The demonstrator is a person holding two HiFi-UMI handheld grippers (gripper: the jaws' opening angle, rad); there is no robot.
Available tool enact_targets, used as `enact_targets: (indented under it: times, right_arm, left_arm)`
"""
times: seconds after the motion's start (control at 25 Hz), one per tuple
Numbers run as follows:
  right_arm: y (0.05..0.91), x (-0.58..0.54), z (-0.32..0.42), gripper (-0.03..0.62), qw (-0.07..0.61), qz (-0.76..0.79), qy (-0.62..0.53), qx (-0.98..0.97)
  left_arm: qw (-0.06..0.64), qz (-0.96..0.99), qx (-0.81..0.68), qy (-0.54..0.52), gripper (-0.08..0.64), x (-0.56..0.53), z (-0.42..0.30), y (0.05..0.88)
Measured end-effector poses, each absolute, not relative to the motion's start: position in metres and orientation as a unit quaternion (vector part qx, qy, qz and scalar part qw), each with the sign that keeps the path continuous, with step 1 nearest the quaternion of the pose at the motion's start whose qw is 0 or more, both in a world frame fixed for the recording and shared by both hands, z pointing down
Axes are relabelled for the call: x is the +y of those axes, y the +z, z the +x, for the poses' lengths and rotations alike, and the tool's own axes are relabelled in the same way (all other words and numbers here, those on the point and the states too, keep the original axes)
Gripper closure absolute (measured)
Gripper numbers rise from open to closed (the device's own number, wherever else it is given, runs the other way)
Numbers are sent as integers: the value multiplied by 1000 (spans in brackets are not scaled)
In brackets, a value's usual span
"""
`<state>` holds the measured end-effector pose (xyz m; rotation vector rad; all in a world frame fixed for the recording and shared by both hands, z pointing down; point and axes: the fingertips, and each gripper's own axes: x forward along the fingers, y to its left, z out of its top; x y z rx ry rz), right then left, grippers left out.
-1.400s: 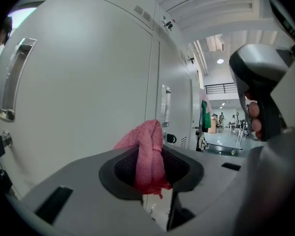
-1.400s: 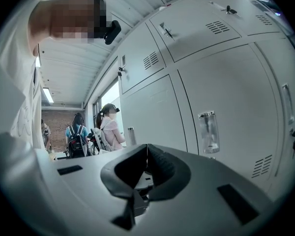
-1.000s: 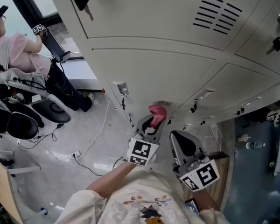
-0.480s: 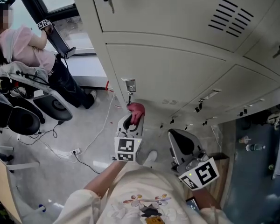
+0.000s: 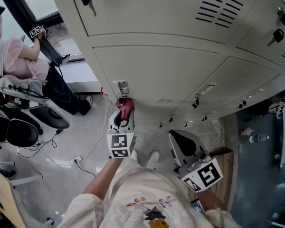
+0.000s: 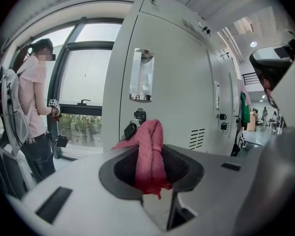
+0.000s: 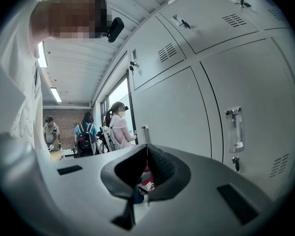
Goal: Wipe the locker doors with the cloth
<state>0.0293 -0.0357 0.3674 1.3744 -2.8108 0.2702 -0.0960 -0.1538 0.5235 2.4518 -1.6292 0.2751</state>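
Grey locker doors (image 5: 152, 70) fill the background. The left gripper (image 5: 121, 118) clamps the red cloth (image 5: 126, 107), which pokes out at its 12 o'clock. The right gripper (image 5: 175, 137) is closed and empty.

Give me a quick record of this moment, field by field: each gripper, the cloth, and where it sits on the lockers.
left gripper: shut on red cloth
right gripper: shut, empty, away from the lockers
cloth position: in front of the keyed lock, below the recessed handle
cloth touching door: cannot tell
locker door: closed, pale grey
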Motion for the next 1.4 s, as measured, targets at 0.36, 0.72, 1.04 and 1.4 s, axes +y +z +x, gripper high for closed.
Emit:
enact_targets:
  times: [0.36, 0.72, 1.04, 1.4]
  right_arm:
    - [369, -32, 41, 586, 8, 456, 84, -886]
    - [364, -40, 37, 586, 0, 444, 79, -892]
    - [364, -44, 24, 585, 0, 413, 92, -906]
    - [347, -54, 19, 586, 10, 388, 68, -919]
  left_arm:
    - [89, 838, -530, 92, 451, -161, -78, 523]
    - [83, 848, -513, 100, 451, -164, -60, 523]
    - [89, 852, -506, 98, 451, -161, -46, 519]
    - [75, 874, -468, 108, 451, -154, -4, 515]
